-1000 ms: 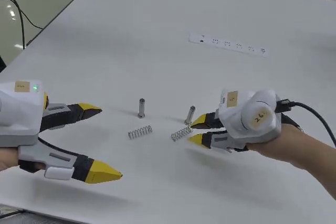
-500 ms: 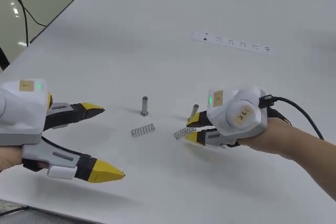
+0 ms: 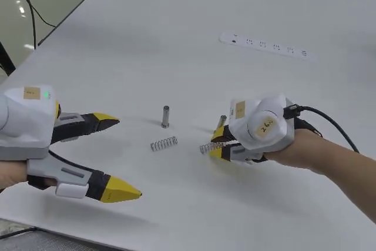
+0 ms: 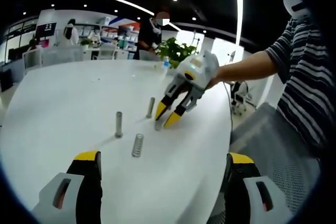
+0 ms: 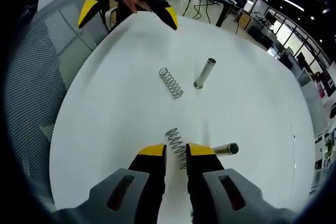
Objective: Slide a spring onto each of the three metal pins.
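Because the spring [image 5: 174, 136] looks light, soft and apt to flick away, we pinch it gently across its coils in the right gripper [image 5: 176, 150] by the table's [image 3: 176, 39] near edge, beside a pin [image 3: 222, 121], leaving one end free, while the left gripper [image 3: 121, 157] hovers wide open.

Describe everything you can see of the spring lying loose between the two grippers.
The loose spring is a small coil of bare, silvery wire, open-wound with even turns and seemingly unstretched. It lies flat on its side on the white table, on the person's side of the upright pin and apart from it. Nothing but the table touches it.
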